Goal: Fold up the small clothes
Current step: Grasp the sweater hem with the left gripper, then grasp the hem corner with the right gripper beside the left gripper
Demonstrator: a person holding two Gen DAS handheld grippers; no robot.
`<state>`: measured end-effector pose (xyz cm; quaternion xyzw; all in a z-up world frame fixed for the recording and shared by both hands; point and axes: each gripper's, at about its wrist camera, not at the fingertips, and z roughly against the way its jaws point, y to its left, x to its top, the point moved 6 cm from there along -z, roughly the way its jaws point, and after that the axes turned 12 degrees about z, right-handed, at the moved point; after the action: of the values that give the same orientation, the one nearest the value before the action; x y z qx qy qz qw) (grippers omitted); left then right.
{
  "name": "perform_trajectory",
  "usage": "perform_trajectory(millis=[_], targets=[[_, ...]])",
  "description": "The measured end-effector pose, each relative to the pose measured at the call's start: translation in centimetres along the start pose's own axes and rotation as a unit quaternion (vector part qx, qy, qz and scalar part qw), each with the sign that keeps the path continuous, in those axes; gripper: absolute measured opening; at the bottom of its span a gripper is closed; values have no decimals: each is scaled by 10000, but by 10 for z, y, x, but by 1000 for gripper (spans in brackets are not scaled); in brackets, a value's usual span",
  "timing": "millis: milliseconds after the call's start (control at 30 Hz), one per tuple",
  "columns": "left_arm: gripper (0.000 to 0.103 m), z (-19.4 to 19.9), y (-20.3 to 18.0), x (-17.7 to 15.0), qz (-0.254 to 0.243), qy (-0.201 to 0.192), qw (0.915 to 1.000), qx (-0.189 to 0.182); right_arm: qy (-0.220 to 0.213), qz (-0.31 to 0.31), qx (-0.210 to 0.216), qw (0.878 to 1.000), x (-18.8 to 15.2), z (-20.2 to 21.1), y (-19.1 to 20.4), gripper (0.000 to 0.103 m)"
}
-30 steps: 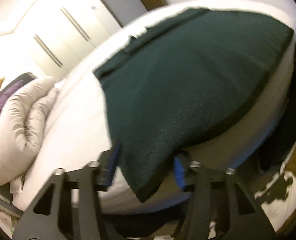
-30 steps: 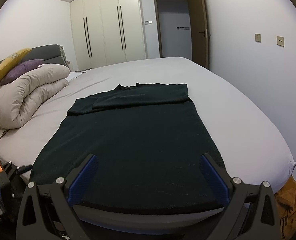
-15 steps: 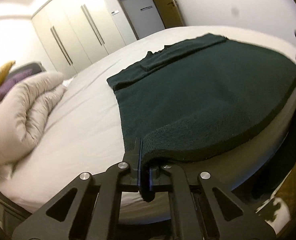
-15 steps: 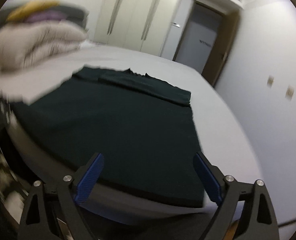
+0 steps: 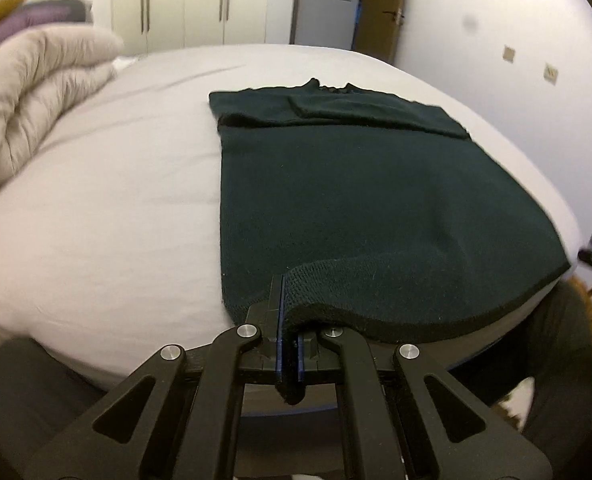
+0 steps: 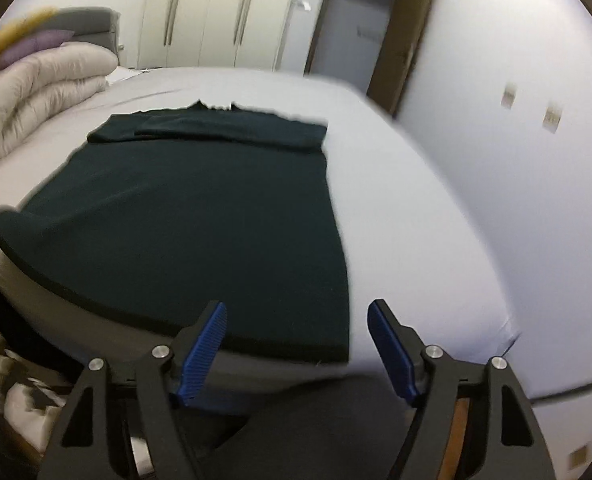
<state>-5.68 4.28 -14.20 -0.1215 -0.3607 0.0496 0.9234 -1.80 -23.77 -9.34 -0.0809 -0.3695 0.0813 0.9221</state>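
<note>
garment: one dark green top (image 5: 368,216) is being kept flat on the bed (image 5: 107,216), sleeves folded in.
left gripper (image 5: 289,344): jaws are being pressed together on the near-left hem corner.
right gripper (image 6: 296,344): jaws spread, have just been closing, near-right hem corner between them, not yet pinched.
advice: both corners are to be lifted level.
count: one duvet (image 5: 35,92).

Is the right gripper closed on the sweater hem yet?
No, open. The right gripper has been closing, but its pads straddle the dark green sweater corner without pressing it.

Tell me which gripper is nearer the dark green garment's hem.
Left. The left gripper is clamped on the dark green garment at its hem; the right gripper, closing, straddles the other corner without touching.
</note>
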Motion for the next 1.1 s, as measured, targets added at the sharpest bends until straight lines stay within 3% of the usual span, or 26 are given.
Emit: perform_trajectory(millis=[33,67,133,167,233,300,333,400,567,800,933,967,1033,1067,1100], targets=[[3,1,1,1,103,20,9999,-49,61,-781,623,9950,-4,-4,-11,73],[3,2,1,2,145,17,9999,-70,102,-1702,1208,9779,-11,-9,-26,73],[3,4,-1,3,88,-31,9999,-62,247,-2760,1458,9497,-27,-19,-47,72],[3,5,-2,3,58,-46,10000,-64,321,-2975,1502,9423,-33,-23,-49,70],[3,7,-4,2,53,-45,9999,-73,465,-3191,1648,9321,-41,-30,-48,67],[3,7,-3,2,130,-6,9999,-107,457,-3082,1769,9336,-39,-31,-41,67],[3,6,-2,2,159,9,9998,-116,449,-3196,1979,9256,-38,-32,-38,67],[3,7,-2,2,174,7,9998,-129,467,-3694,2375,8972,-41,-40,-36,67],[3,5,1,4,209,10,9996,-165,644,-4375,2501,8613,-54,-61,-29,67],[3,8,-1,2,144,-36,9998,-148,583,-4801,2671,8335,-54,-71,-31,64],[3,8,-1,0,147,-22,9998,-144,602,-5157,2763,8088,-64,-73,-35,58],[3,7,-2,0,156,-12,9998,-144,584,-5123,2760,8112,-64,-70,-36,58],[3,7,-2,-1,155,0,9998,-147,532,-4743,2554,8408,-57,-60,-39,58],[3,7,-2,-1,155,-5,9998,-148,499,-4417,2337,8648,-51,-53,-41,58],[3,7,-2,0,156,-11,9998,-149,444,-3877,1965,8995,-41,-43,-42,58]])
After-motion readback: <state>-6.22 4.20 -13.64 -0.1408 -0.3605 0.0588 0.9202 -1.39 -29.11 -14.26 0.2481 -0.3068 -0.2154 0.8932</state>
